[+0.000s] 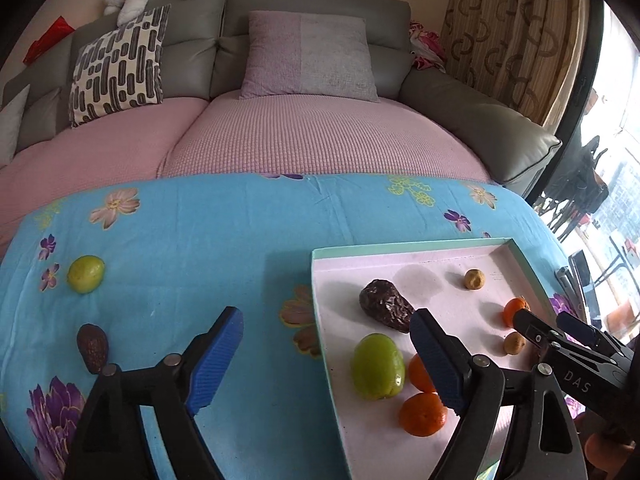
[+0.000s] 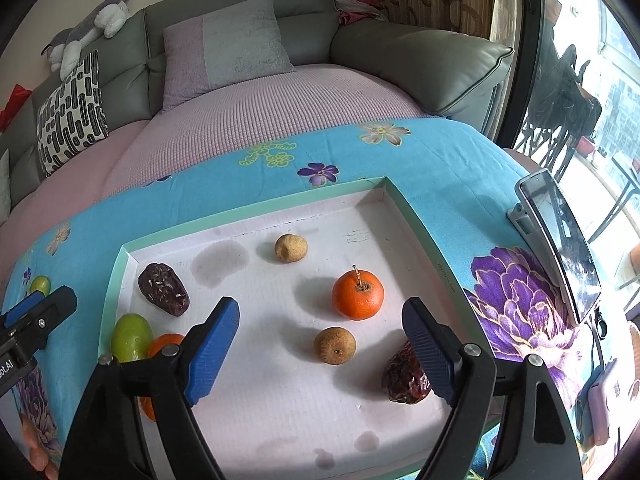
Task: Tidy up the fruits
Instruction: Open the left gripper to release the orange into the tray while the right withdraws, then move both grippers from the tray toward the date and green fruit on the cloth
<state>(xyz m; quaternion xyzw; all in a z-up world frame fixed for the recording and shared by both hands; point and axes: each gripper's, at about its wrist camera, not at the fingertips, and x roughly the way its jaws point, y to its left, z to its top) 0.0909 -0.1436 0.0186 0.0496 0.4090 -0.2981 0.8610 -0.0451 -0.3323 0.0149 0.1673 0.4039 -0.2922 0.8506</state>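
Over the blue floral-cloth tabletop (image 1: pixel 180 240), left wrist view: left hand-held gripper (image 1: pixel 326 354) spread apart, empty, straddling the shallow white cardboard tray's (image 1: pixel 400 246) left wall | round yellow-green fruit (image 1: pixel 85 273) and dark wrinkled date (image 1: pixel 92 347) lie outside on the cloth | right wrist view: right hand-held gripper (image 2: pixel 320 354) spread apart, empty, over the tray; round orange tangerine (image 2: pixel 357 295) and small tan longan (image 2: pixel 334 345) between its fingers.

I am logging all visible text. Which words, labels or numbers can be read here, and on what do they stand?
"DAS": on the right claw, seen in the left view.
"ot.AI", cut off: on the left claw, seen in the right view.
Handwriting on the tray floor: unreadable.
Small print on its rim: unreadable.
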